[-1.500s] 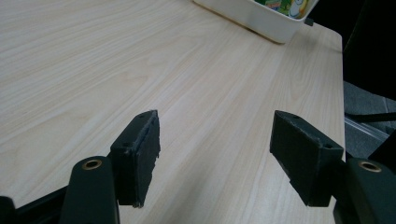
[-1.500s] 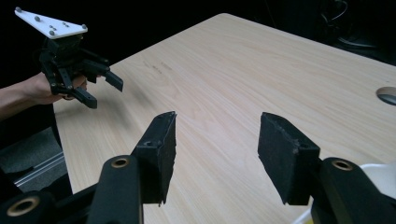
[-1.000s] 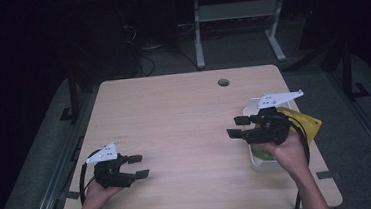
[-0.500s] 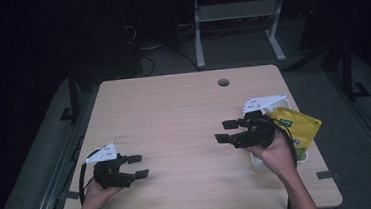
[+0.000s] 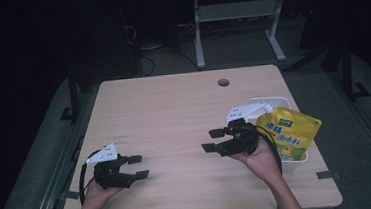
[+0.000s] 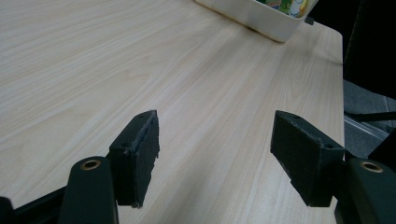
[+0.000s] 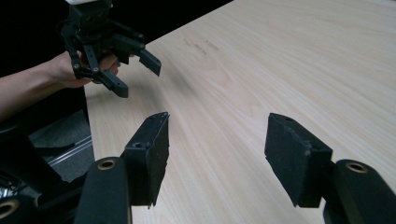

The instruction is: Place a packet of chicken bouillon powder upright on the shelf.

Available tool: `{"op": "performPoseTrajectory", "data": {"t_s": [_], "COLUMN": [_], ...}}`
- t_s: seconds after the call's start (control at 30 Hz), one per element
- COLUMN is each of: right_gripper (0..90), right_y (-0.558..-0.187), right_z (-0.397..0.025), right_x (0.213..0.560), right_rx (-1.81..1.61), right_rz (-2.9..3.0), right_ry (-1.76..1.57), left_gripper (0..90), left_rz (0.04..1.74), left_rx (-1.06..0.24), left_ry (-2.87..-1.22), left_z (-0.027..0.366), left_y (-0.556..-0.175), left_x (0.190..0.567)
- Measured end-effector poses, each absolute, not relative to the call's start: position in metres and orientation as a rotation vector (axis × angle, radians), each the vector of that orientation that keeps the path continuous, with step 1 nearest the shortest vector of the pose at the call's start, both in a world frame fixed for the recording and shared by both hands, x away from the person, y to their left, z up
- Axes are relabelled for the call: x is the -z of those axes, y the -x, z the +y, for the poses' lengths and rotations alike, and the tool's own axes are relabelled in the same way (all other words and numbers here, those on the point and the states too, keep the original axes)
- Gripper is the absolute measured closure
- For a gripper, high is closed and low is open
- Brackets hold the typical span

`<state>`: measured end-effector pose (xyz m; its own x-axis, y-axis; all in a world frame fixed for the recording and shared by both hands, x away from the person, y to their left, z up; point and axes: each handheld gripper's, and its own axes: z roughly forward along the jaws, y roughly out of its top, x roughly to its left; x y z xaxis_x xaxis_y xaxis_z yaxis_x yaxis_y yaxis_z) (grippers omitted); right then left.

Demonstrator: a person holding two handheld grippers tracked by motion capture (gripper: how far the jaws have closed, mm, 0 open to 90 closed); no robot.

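pale wood grain covers the whole table [image 5: 174,115], bare across its middle, and the scene reads from the person's left hand to the right edge.

at the near left corner the left gripper [image 5: 137,167] sits low over the wood, held in a hand that rests near the table edge. its jaws stand wide apart with nothing between them, as the left gripper view makes plain: only bare board shows in the gap. it looks parked there, out of the way, waiting its turn, and it points toward the far side where the white bin [image 6: 252,16] lies.

past the open middle, the right gripper [image 5: 216,139] is held a little above the table, aimed leftward across the board. its jaws are also spread wide and grip nothing; the right gripper view looks between them at plain wood and, farther off, at the other gripper in its hand. judging by this pose, it is free and turned away from the goods just behind it.

just beside that hand, at the right edge, stands the white bin [image 5: 298,157], and a yellow refill pouch [image 5: 288,131] with a white spout stands in it, leaning so its top pokes above the rim. the bin keeps the soft pouch propped up; neither gripper touches it.
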<state>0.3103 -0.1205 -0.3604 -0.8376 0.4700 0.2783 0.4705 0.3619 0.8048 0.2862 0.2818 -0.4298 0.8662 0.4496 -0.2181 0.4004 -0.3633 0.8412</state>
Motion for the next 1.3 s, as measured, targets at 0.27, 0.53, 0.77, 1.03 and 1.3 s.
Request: {"op": "performPoseTrajectory", "data": {"t_s": [0.27,0.53,0.77,1.03,1.3], "right_gripper": [37.2,36.1,35.7,34.6,33.7], "right_y": [-0.309,-0.306,-0.302,-0.296,-0.289], "right_z": [-0.108,-0.097,-0.093,-0.087,-0.081], "right_x": [0.373,0.386,0.397,0.412,0.431], "right_rx": [1.509,1.477,1.464,1.441,1.394], "right_rz": [-2.585,-2.591,-2.578,-2.580,-2.586], "right_ry": [0.876,0.851,0.844,0.827,0.815], "left_gripper": [32.0,31.7,31.4,31.2,31.1], "left_rz": [0.623,0.620,0.618,0.613,0.605], "left_rx": [-0.055,-0.051,-0.050,-0.048,-0.048], "left_ry": [-1.995,-2.001,-2.007,-2.020,-2.037], "left_z": [0.281,0.280,0.279,0.277,0.274], "left_y": [-0.286,-0.285,-0.285,-0.284,-0.283], "left_x": [0.430,0.431,0.431,0.433,0.434]}}
